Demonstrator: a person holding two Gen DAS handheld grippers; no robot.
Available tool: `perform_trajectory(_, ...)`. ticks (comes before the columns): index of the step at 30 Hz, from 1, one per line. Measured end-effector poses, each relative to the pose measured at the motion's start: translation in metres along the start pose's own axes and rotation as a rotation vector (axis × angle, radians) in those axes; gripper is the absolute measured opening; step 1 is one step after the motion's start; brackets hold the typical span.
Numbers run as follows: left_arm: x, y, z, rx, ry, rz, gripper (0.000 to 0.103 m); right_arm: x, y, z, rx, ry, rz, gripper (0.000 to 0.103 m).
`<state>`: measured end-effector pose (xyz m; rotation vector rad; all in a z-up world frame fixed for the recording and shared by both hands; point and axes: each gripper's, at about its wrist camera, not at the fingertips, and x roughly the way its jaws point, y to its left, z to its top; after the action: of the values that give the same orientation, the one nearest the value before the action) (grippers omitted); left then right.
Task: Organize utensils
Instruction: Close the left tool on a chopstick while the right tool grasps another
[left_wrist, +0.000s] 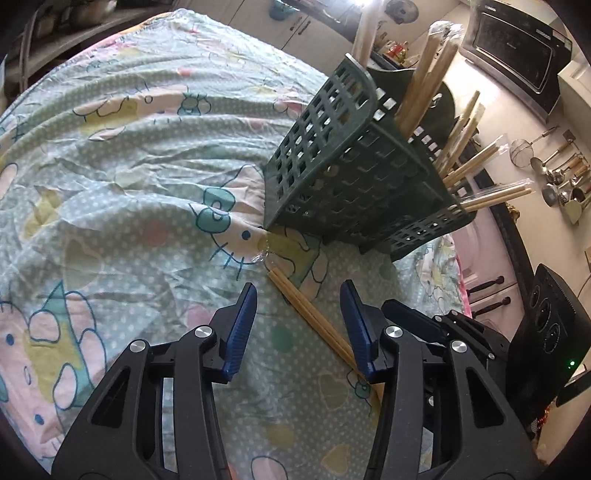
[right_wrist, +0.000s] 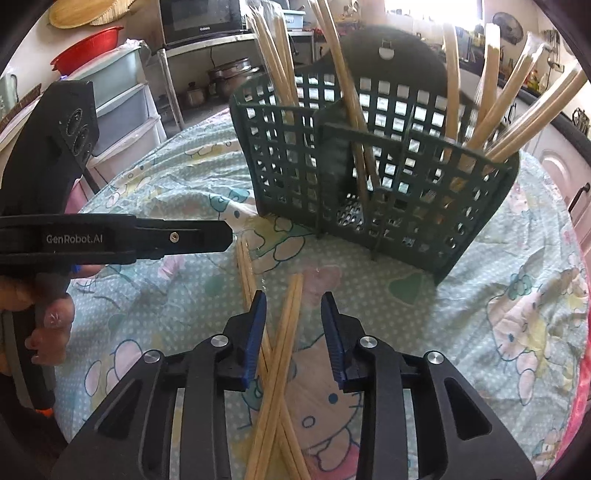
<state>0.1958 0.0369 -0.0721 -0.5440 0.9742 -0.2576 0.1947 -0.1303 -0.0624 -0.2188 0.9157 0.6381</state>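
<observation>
Two wrist views over a table covered with a cartoon-cat printed cloth (left_wrist: 122, 177). A dark green lattice utensil basket (left_wrist: 354, 173), divided into compartments, stands on the far part of the cloth; wrapped and bare wooden chopsticks (right_wrist: 517, 110) lean upright in its compartments.

Left wrist view: the left gripper (left_wrist: 298, 295) points down at the cloth, its blue-padded jaws spread apart. A pair of wooden chopsticks (left_wrist: 310, 314) lies flat on the cloth between the jaws, running from near the basket's foot toward the right finger (left_wrist: 358, 328); the pads do not press on it.

Right wrist view: the right gripper (right_wrist: 293, 306) points down with jaws parted. Two pairs of chopsticks lie crossed on the cloth; the pair (right_wrist: 284, 325) angled toward the basket passes between the jaws, untouched by the pads, while the other pair (right_wrist: 245, 273) runs just beside the left finger. At the left edge the other gripper's body and the person's hand (right_wrist: 44, 325) holding it are visible.

Background: a microwave oven (right_wrist: 201, 22) on a shelf and hanging ladles (left_wrist: 554, 173).
</observation>
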Motion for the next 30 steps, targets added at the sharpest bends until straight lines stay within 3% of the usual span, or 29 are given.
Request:
perform_trajectory(15, 0.025, 0.007, 0.015, -0.047, 0.045, 0.032, 0.035, 0.021, -0.016, 0.005, 0.095, 0.057, 0.051, 0.023)
perform_trajectory(23, 0.032, 0.009, 0.021, -0.054, 0.05, 0.069, 0.02, 0.022, -0.03, 0.006, 0.151, 0.073, 0.084, 0.016)
perform_trajectory(30, 0.032, 0.012, 0.023, -0.051, 0.047, 0.074, 0.013, 0.018, -0.037, 0.005, 0.167, 0.067, 0.079, 0.01)
